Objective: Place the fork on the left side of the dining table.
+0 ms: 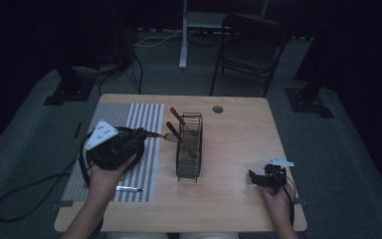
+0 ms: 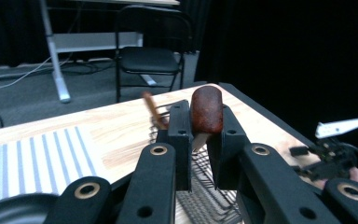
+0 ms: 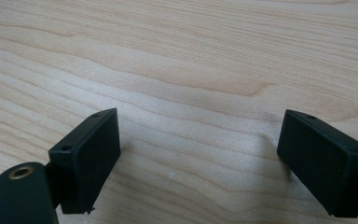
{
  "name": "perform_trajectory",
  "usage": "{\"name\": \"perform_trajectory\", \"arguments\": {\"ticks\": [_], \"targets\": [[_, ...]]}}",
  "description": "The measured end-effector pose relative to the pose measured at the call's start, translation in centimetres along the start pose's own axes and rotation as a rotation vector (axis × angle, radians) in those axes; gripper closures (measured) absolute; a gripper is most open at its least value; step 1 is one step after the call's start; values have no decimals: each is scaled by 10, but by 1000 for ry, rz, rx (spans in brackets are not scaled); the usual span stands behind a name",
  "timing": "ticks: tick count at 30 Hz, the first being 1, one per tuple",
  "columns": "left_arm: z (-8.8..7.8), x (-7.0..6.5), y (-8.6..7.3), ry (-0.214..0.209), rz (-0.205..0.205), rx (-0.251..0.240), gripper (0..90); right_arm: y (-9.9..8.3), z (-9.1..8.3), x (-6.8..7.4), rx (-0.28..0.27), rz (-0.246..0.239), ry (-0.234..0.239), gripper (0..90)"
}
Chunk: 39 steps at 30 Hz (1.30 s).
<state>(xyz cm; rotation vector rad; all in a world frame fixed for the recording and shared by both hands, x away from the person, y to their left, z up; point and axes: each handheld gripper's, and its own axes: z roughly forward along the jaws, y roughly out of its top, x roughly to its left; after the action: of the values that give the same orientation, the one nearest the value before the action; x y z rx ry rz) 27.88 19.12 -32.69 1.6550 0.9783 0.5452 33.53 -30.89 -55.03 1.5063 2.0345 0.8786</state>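
Left tool (image 2: 199,140) is what I check first: its jaws are clamped on the reddish-brown wooden handle (image 2: 207,109) of a fork, which I see end-on in the left gripper view, poking up between the two black jaws. From the high view, my left hand (image 1: 107,172) carries that tool (image 1: 144,134) over the striped mat (image 1: 144,112) on the left half of the table (image 1: 238,129), and the fork (image 1: 168,135) reaches out level toward the middle, its tines right at the left side of the black wire basket (image 1: 189,147). I can't tell whether the tines touch the wire.

That basket stands near the centre of the table, long side running from near edge to far edge. Another utensil with a brown handle (image 1: 177,116) leans in it at the far end, handle tilted up and to the left.

A black round pan (image 1: 110,149) sits on the mat under my left hand; I see a bit of its rim (image 2: 14,207) in the left gripper view. A pen (image 1: 128,188) lies on the mat toward the near edge.

Right tool (image 1: 256,180) rests low near the near right corner, held in my right hand (image 1: 278,201). In the right gripper view its jaws stand wide apart (image 3: 198,163) with nothing between them, just bare wood grain (image 3: 191,70) below
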Motion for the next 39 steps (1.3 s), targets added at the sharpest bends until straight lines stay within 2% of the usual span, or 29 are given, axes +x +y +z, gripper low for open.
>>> {"name": "perform_trajectory", "arguments": {"ticks": [6, 9, 12, 13, 14, 17, 26, 28, 29, 33, 36, 39], "targets": [[3, 27, -7, 56, -51, 23, 806, 0, 0, 0, 0, 1, 0, 128], [7, 42, -11, 82, -82, 35, 807, 0, 0, 0, 1, -1, 0, 128], [11, 53, -13, 105, -98, 44, 806, 0, 0, 0, 0, -2, -1, 128], [11, 53, -13, 105, -98, 44, 806, 0, 0, 0, 0, -2, -1, 128], [15, 62, -15, 122, -119, 51, 806, 0, 0, 0, 1, -2, -1, 128], [20, 74, -17, 139, -138, 61, 806, 0, 0, 0, 0, -4, -1, 128], [40, 111, -21, 171, -200, 73, 806, 0, 0, 0, -1, -2, -1, 128], [41, 114, -21, 175, -211, 73, 807, 0, 0, 0, -1, -2, -1, 128], [47, 125, -21, 166, -226, 68, 807, 0, 0, 0, -1, -2, -1, 128], [56, 142, -21, 172, -256, 72, 806, 0, 0, 0, -2, -5, -1, 128], [63, 155, -21, 192, -281, 78, 806, 0, 0, 0, -1, -3, -1, 128], [71, 168, -21, 203, -319, 80, 806, 0, 0, 0, 0, -2, -1, 128]]}}
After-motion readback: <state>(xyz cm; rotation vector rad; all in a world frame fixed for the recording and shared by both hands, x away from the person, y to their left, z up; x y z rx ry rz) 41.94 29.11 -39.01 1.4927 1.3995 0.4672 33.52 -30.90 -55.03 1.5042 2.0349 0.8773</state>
